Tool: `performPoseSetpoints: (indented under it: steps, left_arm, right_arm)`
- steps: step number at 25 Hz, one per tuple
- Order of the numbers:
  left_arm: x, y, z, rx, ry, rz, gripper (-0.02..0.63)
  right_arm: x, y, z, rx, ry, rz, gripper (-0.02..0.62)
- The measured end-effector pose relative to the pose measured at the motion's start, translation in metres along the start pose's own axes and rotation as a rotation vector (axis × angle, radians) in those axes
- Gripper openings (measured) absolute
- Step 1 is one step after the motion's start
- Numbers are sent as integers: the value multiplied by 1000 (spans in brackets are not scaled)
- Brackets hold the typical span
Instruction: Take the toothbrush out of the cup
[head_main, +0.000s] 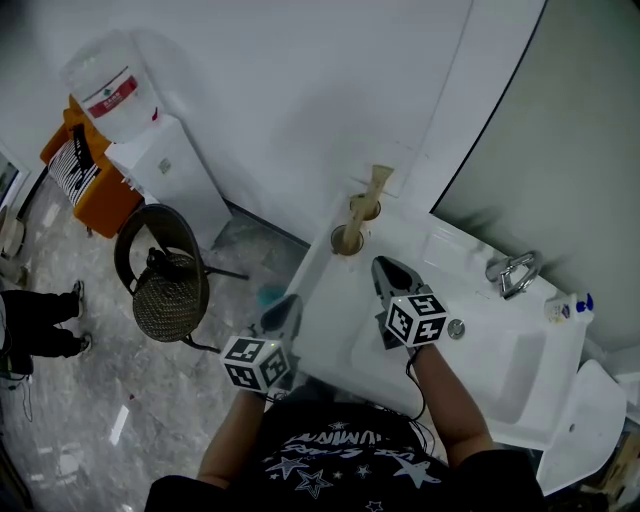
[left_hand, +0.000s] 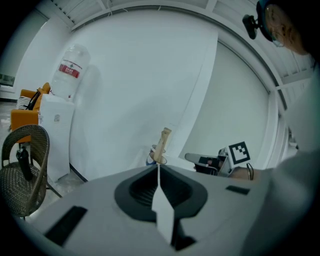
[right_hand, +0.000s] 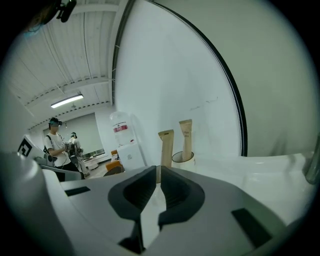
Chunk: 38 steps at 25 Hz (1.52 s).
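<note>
The toothbrush (head_main: 378, 185) (right_hand: 186, 136) looks like a flat tan stick with a wider, squared top. It stands up in a round white cup (head_main: 364, 208) (right_hand: 183, 157) at the far left corner of the white sink (head_main: 500, 350), close to the wall. Its top pokes up well above the cup's rim. Just beside that cup, a little nearer to the person, is a second cup (head_main: 346, 240). In the right gripper view a second tan stick (right_hand: 166, 145) of the same kind stands next to the first one, but its bottom is hidden behind the jaws, so I cannot tell what it stands in. The left gripper (head_main: 285, 308) (left_hand: 158, 170) is at the near left edge of the sink, and its jaws are pressed together with nothing between them. The right gripper (head_main: 388, 268) (right_hand: 158, 172) is over the sink, near the cups but not touching them. Its jaws are together too and hold nothing. Both grippers point toward the cups. A shiny tap (head_main: 513, 272) sits at the back of the sink on the right. On the floor to the left are a brown chair (head_main: 165, 270) and a white water cooler (head_main: 150, 150).
</note>
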<state>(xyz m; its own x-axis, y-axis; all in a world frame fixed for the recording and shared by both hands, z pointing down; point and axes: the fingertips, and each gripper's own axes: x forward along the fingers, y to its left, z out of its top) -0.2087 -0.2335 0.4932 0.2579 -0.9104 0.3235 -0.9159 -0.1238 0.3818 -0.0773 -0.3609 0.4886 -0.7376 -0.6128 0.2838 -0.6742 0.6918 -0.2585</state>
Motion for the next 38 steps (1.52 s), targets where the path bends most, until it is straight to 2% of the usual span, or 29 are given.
performPoseSetpoints:
  steps: [3, 5, 10, 18, 32, 35, 38]
  left_arm:
    - [4, 12, 4, -4, 3, -1, 25]
    - [7, 19, 7, -5, 4, -5, 25]
    - [13, 33, 10, -4, 13, -12, 25]
    - [16, 51, 12, -5, 30, -14, 25]
    - [22, 68, 12, -15, 48, -35, 25]
    - [21, 69, 13, -15, 47, -40, 25]
    - [21, 70, 13, -17, 46, -43, 25]
  right_arm:
    - [15, -1, 4, -4, 0, -14, 27]
    - [24, -2, 6, -1, 0, -16, 103]
    - [44, -3, 10, -5, 2, -29, 126]
    - [74, -4, 10, 2, 50, -47, 127]
    - [102, -13, -2, -15, 112, -128, 133]
    - [102, -14, -5, -21, 124, -149, 87]
    - [102, -14, -6, -18, 125, -156, 77]
